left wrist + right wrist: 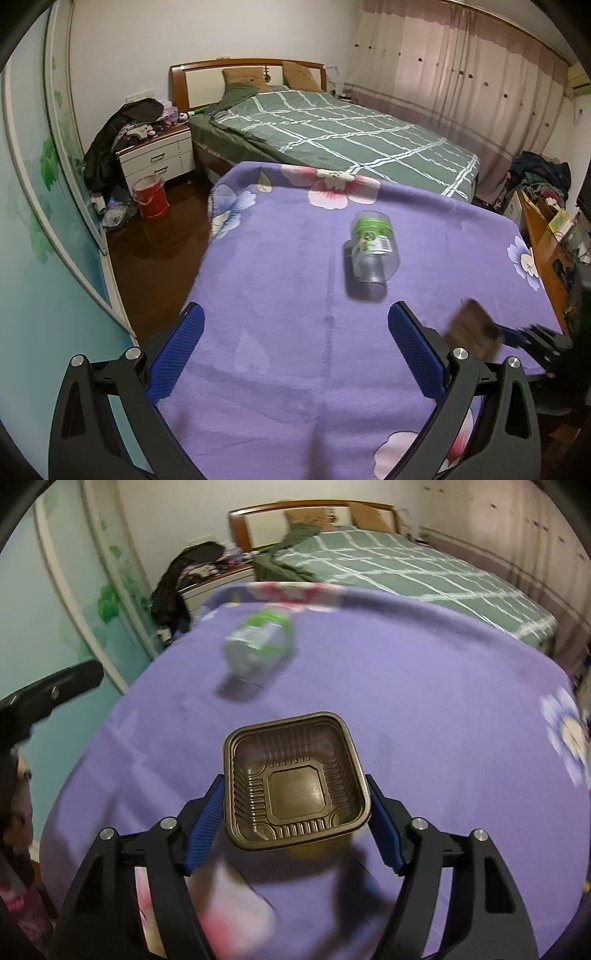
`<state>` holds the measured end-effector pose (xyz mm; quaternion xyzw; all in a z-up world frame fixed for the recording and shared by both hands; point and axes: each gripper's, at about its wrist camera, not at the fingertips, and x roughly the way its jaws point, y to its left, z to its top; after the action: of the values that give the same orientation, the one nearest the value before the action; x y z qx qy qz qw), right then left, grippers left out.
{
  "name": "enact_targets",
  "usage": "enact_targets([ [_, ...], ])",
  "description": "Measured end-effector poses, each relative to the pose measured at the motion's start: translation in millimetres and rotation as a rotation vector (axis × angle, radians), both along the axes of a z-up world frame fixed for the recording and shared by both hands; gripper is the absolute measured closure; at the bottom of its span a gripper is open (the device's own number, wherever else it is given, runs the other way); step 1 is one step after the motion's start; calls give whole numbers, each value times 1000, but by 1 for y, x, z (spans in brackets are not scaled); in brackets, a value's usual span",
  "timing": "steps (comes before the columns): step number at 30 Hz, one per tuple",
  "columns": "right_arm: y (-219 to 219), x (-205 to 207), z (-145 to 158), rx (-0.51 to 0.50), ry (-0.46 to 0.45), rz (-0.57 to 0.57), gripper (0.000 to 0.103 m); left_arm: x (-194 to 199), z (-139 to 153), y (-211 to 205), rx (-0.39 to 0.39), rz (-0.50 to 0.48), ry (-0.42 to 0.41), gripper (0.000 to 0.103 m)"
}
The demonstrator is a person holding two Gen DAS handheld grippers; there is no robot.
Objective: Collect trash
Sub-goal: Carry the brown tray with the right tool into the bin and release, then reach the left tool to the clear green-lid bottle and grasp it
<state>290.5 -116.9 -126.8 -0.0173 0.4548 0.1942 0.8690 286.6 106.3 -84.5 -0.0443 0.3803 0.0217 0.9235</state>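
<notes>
Bedroom setting; purple plush blanket with printed flowers drapes the worktop, soft nap, faint fold lines.

Item 1, nearest: right gripper, blue ribbed pads, jaws clamped on the two opposite sides of a brown plastic tray. Tray square, round-cornered, thin moulded walls with ribbing, glossy, empty. It appears lifted clear of the blanket. Judged collected in hand, not yet binned.

Item 2: left gripper, jaws spread wide, nothing between them, poised over bare blanket at 6 o'clock in its own view.

Item 3: clear plastic jar with green label band, lying on its side at mid-worktop, toward 12 o'clock from the left gripper, well apart from both grippers. Rigid, transparent, cylindrical; likely to roll. Judged still to be collected.

Item 4, far: red bucket on the dark wood floor by the nightstand, 10 o'clock; possibly the trash receptacle, cannot confirm. Bed with green checked quilt beyond.
</notes>
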Motion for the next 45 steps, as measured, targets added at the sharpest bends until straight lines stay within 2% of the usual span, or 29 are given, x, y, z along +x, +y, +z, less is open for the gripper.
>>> enact_targets([
  [6,-104,-44,5,29,-15,-237,35,16,-9,-31,8,-63,25,5],
  [13,-232,-104,9,30,-30,-567,35,29,-15,-71,3,-136,39,5],
  [20,-329,-144,-1,14,15,-794,34,34,-17,-107,19,-191,46,5],
  [26,-368,-154,-24,-44,61,-898,30,39,-16,-124,42,-195,52,5],
  [29,-377,-158,-29,-26,62,-925,26,41,-17,-128,58,-193,58,5],
  [35,-374,-159,-28,-19,38,-913,24,53,-20,-128,104,-167,65,5],
  [40,-370,-153,-29,-2,31,-899,23,77,-31,-119,157,-122,93,5],
  [45,-368,-148,-29,14,34,-884,23,107,-42,-109,176,-97,128,5],
])
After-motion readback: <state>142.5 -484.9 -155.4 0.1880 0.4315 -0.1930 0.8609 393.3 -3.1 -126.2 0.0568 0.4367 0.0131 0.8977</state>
